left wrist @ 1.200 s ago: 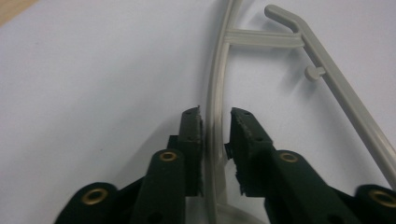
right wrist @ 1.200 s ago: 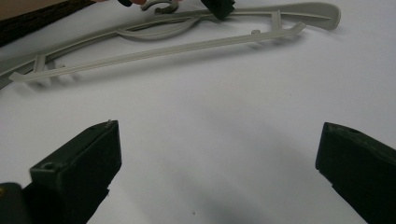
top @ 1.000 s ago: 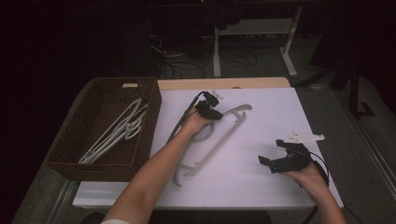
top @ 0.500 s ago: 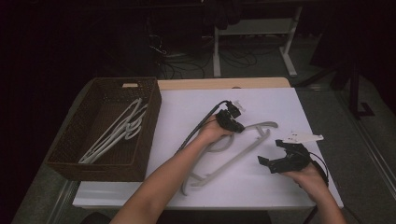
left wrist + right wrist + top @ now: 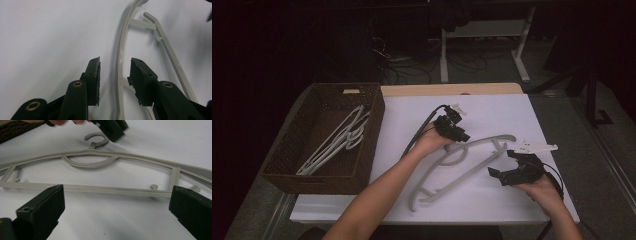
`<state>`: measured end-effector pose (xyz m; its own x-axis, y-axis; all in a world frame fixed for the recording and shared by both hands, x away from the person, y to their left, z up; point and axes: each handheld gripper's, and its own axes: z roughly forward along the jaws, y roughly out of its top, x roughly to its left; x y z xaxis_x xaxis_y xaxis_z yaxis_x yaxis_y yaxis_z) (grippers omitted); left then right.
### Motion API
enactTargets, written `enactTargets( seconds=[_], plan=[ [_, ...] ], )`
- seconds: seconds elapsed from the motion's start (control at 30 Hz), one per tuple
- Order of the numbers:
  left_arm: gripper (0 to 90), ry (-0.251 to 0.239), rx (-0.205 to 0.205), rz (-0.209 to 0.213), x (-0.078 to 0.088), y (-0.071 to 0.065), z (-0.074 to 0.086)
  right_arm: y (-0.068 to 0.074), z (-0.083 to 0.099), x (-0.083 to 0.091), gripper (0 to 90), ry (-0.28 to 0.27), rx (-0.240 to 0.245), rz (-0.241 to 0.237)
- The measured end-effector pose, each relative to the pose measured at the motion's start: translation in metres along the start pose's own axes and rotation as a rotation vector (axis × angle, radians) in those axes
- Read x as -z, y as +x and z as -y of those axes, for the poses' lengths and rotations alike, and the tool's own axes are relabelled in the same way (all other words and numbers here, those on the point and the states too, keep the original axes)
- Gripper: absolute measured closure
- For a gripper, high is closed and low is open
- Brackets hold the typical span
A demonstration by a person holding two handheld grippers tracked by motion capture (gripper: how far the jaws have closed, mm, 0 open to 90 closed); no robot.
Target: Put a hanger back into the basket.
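Observation:
A grey plastic hanger (image 5: 462, 165) lies flat on the white table (image 5: 492, 107), its hook towards the far side. My left gripper (image 5: 461, 134) hovers over the hook end. Its jaws have just been opening. In the left gripper view the hanger's arm (image 5: 119, 50) runs between the pads (image 5: 96, 80) with a gap on each side, so the left gripper (image 5: 115, 77) is open. My right gripper (image 5: 499, 172) rests at the hanger's right end, open wide. In the right gripper view the hanger's bar (image 5: 100, 187) lies just beyond the right gripper (image 5: 117, 207), and the left gripper (image 5: 110, 127) shows above the hook.
A brown wicker basket (image 5: 324, 170) stands at the table's left with several pale hangers (image 5: 337, 142) in it. Dark floor with cables and a white stand's legs (image 5: 517, 60) lies beyond the table's far edge.
The left hand carried the hanger to the right, towards the right gripper, then opened its jaws and let go of it. The right hand has kept still.

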<state>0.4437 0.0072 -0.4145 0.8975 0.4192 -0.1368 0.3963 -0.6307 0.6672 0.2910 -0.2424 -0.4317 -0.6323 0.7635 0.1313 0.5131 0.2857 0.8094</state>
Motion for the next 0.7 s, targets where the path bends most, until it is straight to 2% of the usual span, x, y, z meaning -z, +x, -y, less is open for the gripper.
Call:
enactTargets(
  seconds=[0.13, 0.33, 0.5, 0.57, 0.63, 0.7],
  plan=[
    [58.5, -0.001, 0.040, -0.032, 0.028, -0.004, 0.017, 0.001, 0.000, 0.000, 0.2, 0.003, 0.005, 0.005],
    [57.4, 0.009, 0.055, -0.029, 0.056, -0.017, 0.051, 0.002, 0.000, -0.001, 0.2, 0.010, 0.007, 0.011],
    [57.1, 0.024, 0.064, -0.014, 0.067, -0.029, 0.078, 0.002, 0.000, -0.002, 0.2, 0.012, 0.011, 0.014],
    [56.9, 0.030, 0.059, -0.018, 0.069, -0.031, 0.082, 0.002, 0.000, -0.002, 0.2, 0.013, 0.011, 0.015],
    [57.0, 0.037, 0.069, -0.022, 0.072, -0.040, 0.098, 0.002, 0.000, -0.002, 0.2, 0.012, 0.011, 0.016],
    [58.1, 0.045, 0.073, -0.023, 0.072, -0.044, 0.106, 0.002, 0.000, -0.002, 0.2, 0.014, 0.011, 0.017]
  ],
)
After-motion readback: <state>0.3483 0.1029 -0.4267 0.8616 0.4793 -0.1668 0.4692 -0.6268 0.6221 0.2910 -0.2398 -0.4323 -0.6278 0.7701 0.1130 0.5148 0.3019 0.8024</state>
